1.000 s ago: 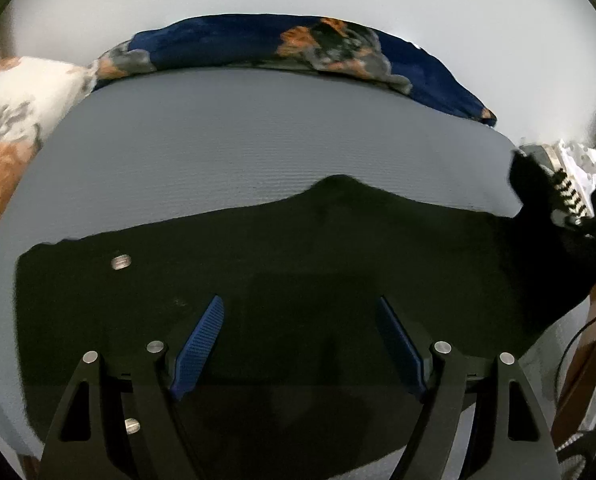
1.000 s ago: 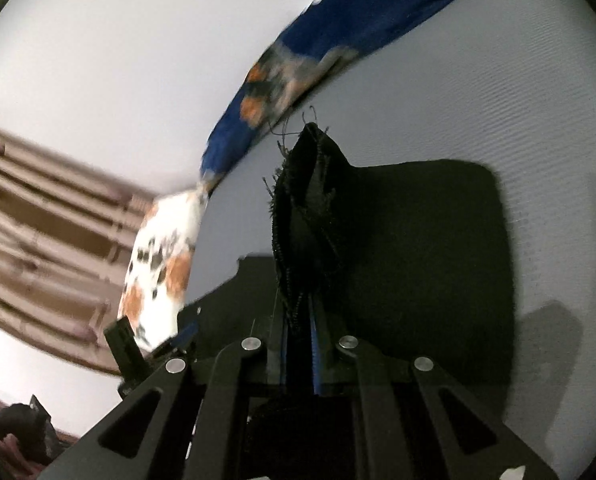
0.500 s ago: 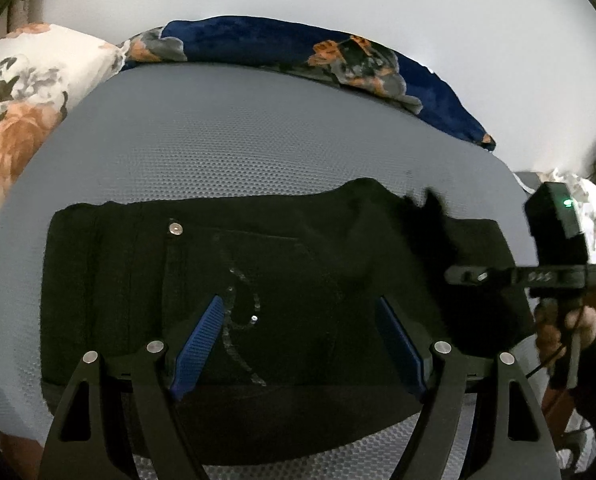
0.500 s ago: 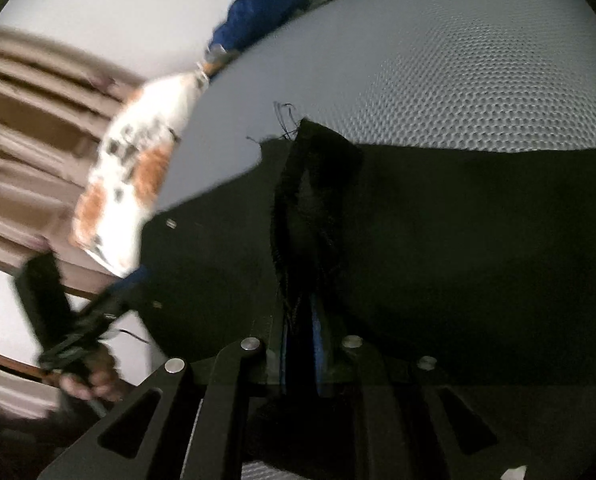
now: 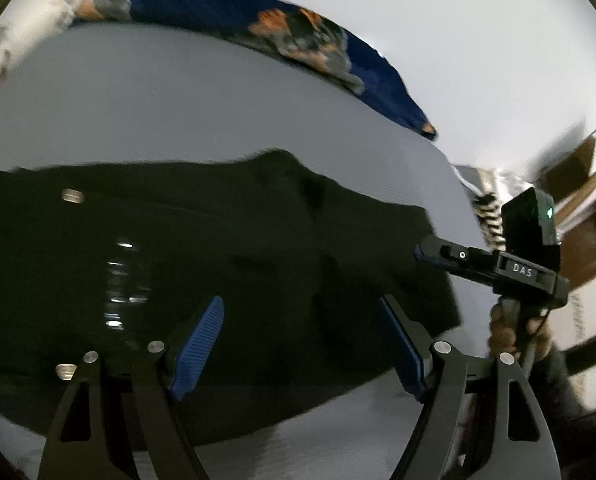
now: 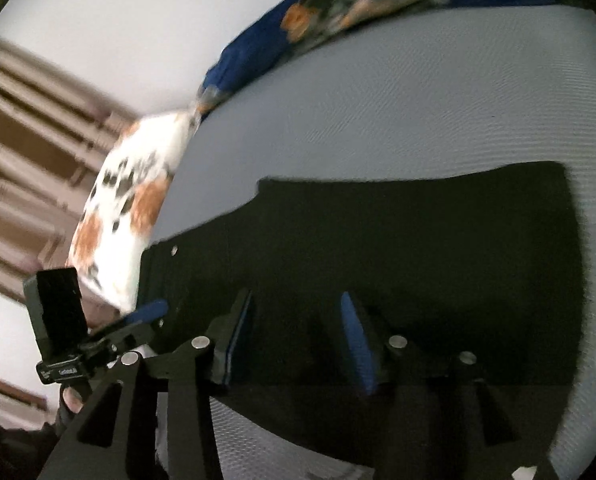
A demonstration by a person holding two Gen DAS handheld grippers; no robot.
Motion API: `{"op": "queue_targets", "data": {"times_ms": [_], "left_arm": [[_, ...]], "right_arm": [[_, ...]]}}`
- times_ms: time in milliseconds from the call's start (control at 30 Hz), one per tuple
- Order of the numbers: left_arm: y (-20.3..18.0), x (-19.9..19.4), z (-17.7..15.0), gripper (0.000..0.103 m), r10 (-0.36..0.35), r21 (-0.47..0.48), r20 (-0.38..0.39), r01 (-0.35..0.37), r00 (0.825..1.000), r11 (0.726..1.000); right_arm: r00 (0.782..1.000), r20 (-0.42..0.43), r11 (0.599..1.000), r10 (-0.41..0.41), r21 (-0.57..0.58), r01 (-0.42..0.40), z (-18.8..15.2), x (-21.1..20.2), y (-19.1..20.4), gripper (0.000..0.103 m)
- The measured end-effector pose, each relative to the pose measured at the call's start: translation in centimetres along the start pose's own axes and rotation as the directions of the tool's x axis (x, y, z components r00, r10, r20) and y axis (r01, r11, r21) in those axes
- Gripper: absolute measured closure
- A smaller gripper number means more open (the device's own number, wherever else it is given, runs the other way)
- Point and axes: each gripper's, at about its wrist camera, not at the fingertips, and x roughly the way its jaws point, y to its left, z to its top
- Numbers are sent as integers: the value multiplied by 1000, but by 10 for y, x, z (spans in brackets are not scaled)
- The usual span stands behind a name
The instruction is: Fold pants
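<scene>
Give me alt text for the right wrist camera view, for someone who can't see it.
Black pants lie folded flat on a grey bed, with the right gripper above them, jaws opening and nothing between its blue pads. At left, the left gripper reaches toward the pants' edge beside a white floral pillow; a blue floral blanket lies behind.

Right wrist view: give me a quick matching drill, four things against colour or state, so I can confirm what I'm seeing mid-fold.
Things:
1. pants
2. bed cover
3. blanket
4. right gripper

Descriptions:
A. navy with orange flowers
B. black, lying flat
C. jaws opening, nothing between them
D. plain grey

Pairs: 1-B, 2-D, 3-A, 4-C
</scene>
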Motion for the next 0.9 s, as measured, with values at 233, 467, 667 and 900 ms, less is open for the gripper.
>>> {"op": "queue_targets", "data": {"times_ms": [233, 467, 667, 900], "left_arm": [[-19, 51, 4, 34, -107, -42, -150, 102, 983, 994], [-11, 86, 1, 43, -167, -160, -192, 137, 967, 978], [-22, 107, -4, 61, -236, -191, -206, 198, 950, 961], [-25, 96, -3, 98, -225, -190, -167, 192, 960, 963]], "right_arm": [[995, 102, 993, -3, 114, -9, -17, -33, -32, 56], [992, 129, 993, 0, 116, -15, -14, -38, -40, 55], [991, 135, 992, -9, 125, -8, -15, -40, -48, 55], [989, 140, 988, -37, 154, 15, -14, -43, -56, 55]]}}
